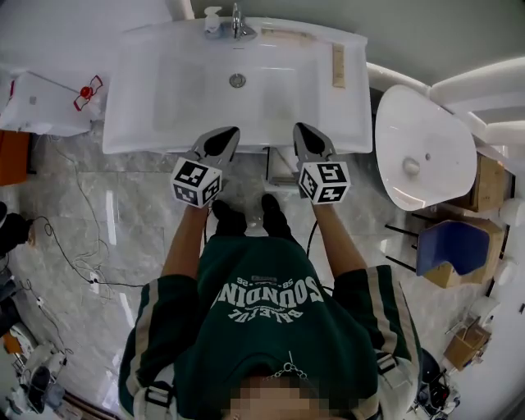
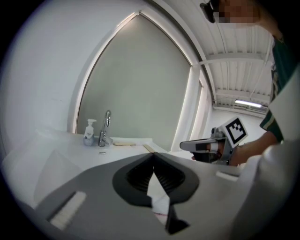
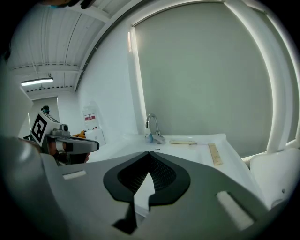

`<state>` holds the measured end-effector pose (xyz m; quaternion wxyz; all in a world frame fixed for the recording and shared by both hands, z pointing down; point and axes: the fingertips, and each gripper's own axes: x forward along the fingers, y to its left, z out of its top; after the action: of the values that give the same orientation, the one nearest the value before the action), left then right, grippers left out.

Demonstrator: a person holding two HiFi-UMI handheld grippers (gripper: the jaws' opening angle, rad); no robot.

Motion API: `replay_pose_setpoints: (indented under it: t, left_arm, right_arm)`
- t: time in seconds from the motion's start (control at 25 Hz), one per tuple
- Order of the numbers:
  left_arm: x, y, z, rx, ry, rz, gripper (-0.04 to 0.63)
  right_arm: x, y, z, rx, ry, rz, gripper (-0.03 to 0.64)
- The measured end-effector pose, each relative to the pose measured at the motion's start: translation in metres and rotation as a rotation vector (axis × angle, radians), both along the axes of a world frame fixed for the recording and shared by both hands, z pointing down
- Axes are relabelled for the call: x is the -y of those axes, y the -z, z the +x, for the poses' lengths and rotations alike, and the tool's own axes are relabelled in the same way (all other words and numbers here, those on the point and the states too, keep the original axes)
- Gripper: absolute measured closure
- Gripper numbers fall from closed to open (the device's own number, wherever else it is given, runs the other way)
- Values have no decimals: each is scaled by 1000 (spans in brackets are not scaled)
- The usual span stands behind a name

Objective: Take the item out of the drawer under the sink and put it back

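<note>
I stand in front of a white sink (image 1: 148, 141). Both grippers hang side by side just above its front edge. My left gripper (image 1: 227, 133) is shut with nothing between its fingers; in its own view the tips (image 2: 153, 156) meet. My right gripper (image 1: 303, 130) is shut and empty too, its tips (image 3: 149, 153) touching. Each shows in the other's view: the right gripper (image 2: 188, 146) and the left gripper (image 3: 92, 146). The drawer under the sink is hidden by the basin, and no item is in view.
A faucet (image 1: 238, 20) and soap bottle (image 1: 212, 18) stand at the sink's back, with a wooden strip (image 1: 338, 66) on its right rim. A toilet (image 1: 422, 148) is at the right, a white box (image 1: 41, 102) at the left. Cables (image 1: 74, 246) lie on the floor.
</note>
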<state>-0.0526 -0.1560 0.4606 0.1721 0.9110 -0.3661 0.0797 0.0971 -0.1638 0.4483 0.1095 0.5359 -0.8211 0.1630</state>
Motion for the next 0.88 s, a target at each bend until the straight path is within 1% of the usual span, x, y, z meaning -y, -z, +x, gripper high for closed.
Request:
replay_pose_setpoints:
  t: [0.16,0.32,0.4,0.52,0.64,0.76,0.88]
  left_arm:
    - [-6,-17,15,-2,-46,-40,545]
    - [-17,-45,25,-5,-73,-98,546]
    - [-25,-58,29,-4,-79,-123,546]
    - [-33,-74,31,-6,-65,-150,546]
    - [-39,-84,29,-7,-46,-164,546]
    - [-46,-93,28,-6,-27,-180,545]
    - [-51,-104,21,0,1,-199,546]
  right_arm:
    - [-14,-22,12,-26,-28,-42,614]
    - [-36,-51,21,-30,-44,-104,614]
    - [-48,-64,25,-36,-47,-129,614]
    - [-61,-80,33,-62,-43,-145,614]
    - [-73,-102,37,-99,-2,-185,612]
    - [-82,-134,38,-160,58,-263,560]
    - [-84,-165,38,-230,116,-309,525]
